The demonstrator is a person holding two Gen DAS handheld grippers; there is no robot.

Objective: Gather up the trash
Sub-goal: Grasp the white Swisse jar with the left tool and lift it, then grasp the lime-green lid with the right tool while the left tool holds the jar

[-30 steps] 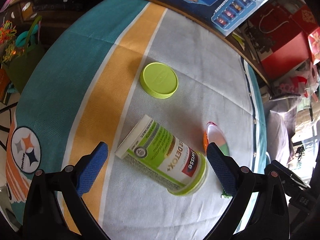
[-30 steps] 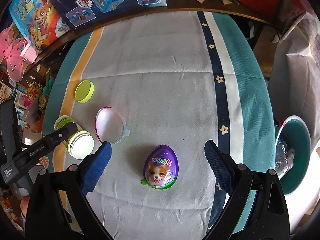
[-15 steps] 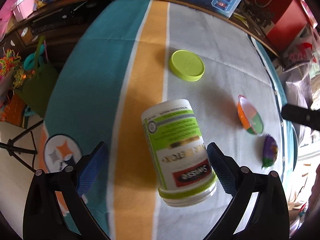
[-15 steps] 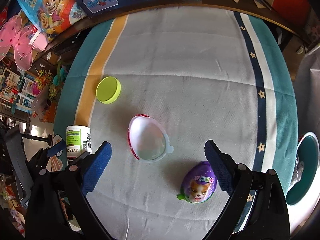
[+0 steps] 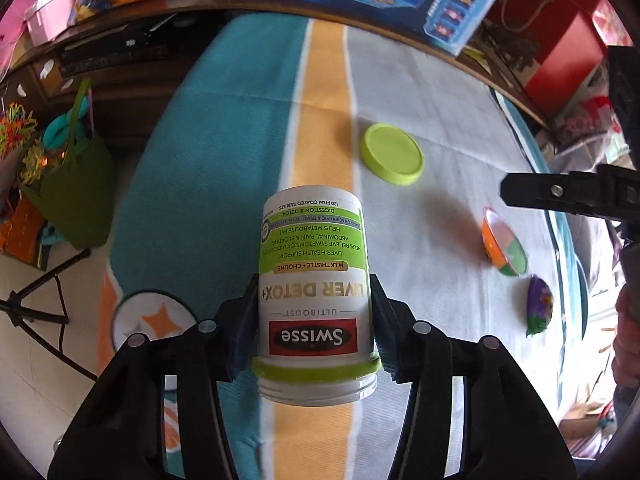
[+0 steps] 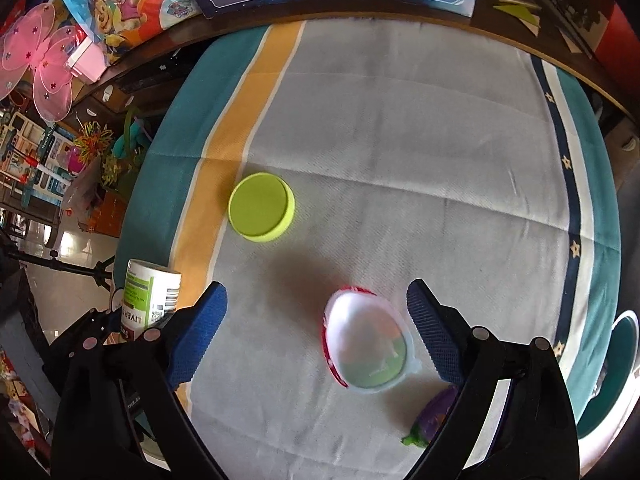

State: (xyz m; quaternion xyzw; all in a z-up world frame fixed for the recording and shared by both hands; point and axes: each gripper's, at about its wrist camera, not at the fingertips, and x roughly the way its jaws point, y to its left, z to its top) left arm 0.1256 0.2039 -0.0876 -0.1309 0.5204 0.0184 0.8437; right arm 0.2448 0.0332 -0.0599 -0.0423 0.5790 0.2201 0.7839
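Nearest the left wrist cam, the left gripper (image 5: 314, 316) has its blue pads clamped on both sides of a white Swisse bottle (image 5: 314, 292), w/ the grip low on the label near the threaded neck. Bottle is capless, open mouth toward the lens, base pointing away, label upside down in this view. It sits lifted off the striped cloth (image 5: 224, 152), over the orange stripe. Gripper body is tilted down toward the cloth.

Beyond the bottle and a bit right lies its lime lid (image 5: 392, 154), flat on the grey part of the cloth, well apart from the bottle. Right of the bottle: a half egg shell (image 5: 503, 247) w/ orange and green inside, and just past it toward the right edge a purple toy egg (image 5: 539, 306). Above the shell the dark arm of the other tool crosses in from the right.

In the right wrist view, the right gripper (image 6: 316, 330) is spread wide, holding nothing, angled down over the cloth. The half shell (image 6: 368, 346) lies between its fingers, nearer the right pad, touching neither as far as I can tell. Purple egg (image 6: 434, 412) is partly hidden behind the right finger. Bottle (image 6: 150, 296) shows far left of the shell, in the other gripper. Lid (image 6: 262, 207) lies farther off, up-left of the shell. A teal bin (image 6: 618, 360) peeks in off the cloth's right edge.
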